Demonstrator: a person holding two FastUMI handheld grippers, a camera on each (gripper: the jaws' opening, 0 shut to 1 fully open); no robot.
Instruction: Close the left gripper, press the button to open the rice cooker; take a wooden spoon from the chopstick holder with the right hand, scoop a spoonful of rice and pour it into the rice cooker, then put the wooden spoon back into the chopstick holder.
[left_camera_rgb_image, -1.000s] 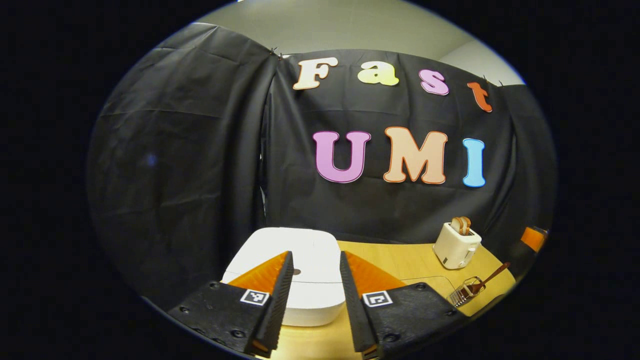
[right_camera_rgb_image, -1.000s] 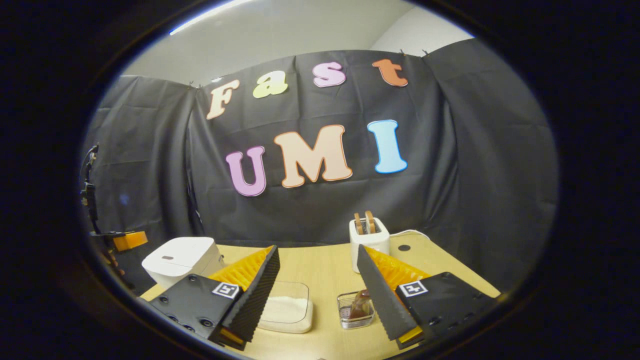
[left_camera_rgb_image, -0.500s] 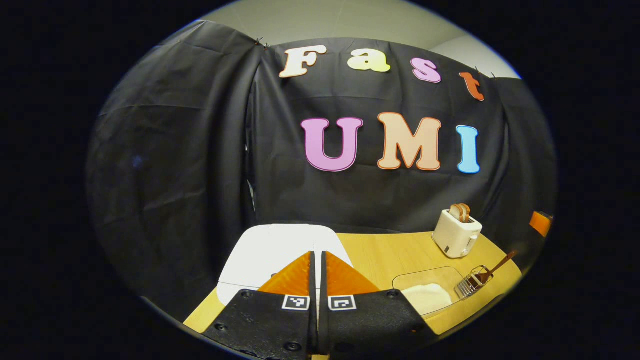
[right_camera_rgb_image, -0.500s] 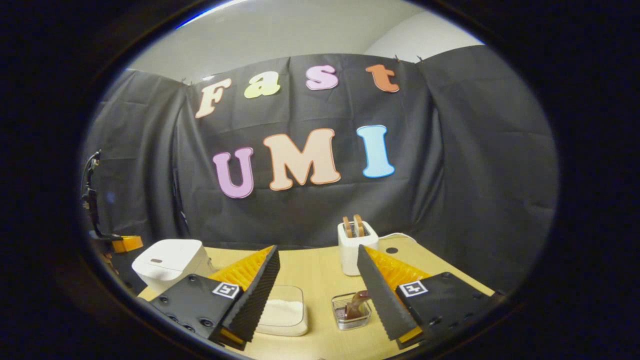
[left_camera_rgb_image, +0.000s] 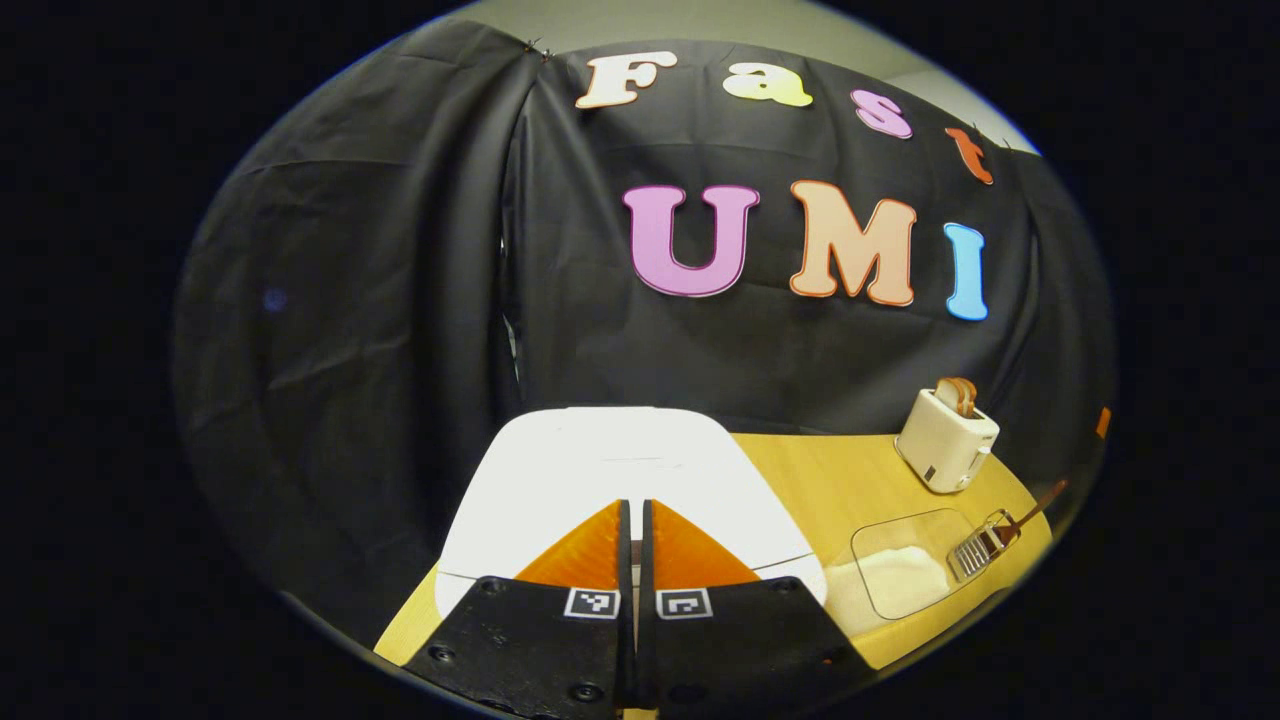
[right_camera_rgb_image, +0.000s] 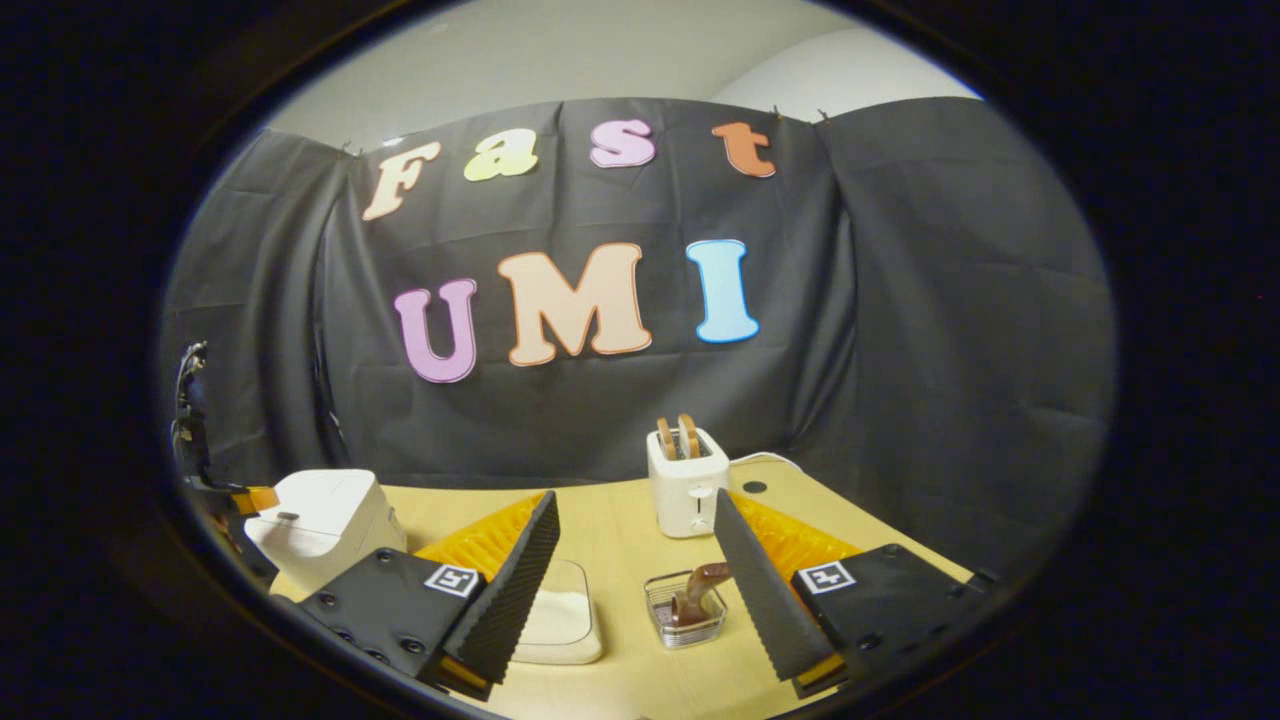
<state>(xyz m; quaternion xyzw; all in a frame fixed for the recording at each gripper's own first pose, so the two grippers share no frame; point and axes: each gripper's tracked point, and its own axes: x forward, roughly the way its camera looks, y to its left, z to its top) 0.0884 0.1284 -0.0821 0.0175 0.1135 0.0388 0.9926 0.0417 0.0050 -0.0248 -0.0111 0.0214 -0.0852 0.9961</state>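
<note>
The white rice cooker (left_camera_rgb_image: 620, 470) sits with its lid down at the table's left end. My left gripper (left_camera_rgb_image: 631, 505) is shut with nothing in it, its tips over the front of the lid, hiding the button. From the right gripper view the cooker (right_camera_rgb_image: 320, 520) stands far left, with the left gripper (right_camera_rgb_image: 245, 497) at its near edge. The wooden spoon (right_camera_rgb_image: 695, 590) stands in the clear chopstick holder (right_camera_rgb_image: 685, 625). My right gripper (right_camera_rgb_image: 635, 510) hangs open above the table, the holder just inside its right finger. A clear box of rice (right_camera_rgb_image: 560, 620) lies beside its left finger.
A white toaster (right_camera_rgb_image: 687, 480) with two slices stands at the back of the wooden table (right_camera_rgb_image: 620, 520). In the left gripper view, the rice box (left_camera_rgb_image: 900, 575), the holder (left_camera_rgb_image: 980, 545) and the toaster (left_camera_rgb_image: 945, 435) lie to the right of the cooker.
My left gripper went from open to shut, then moved forward over the cooker lid. My right gripper stayed open and drifted slightly; the holder and toaster slid left in its view.
</note>
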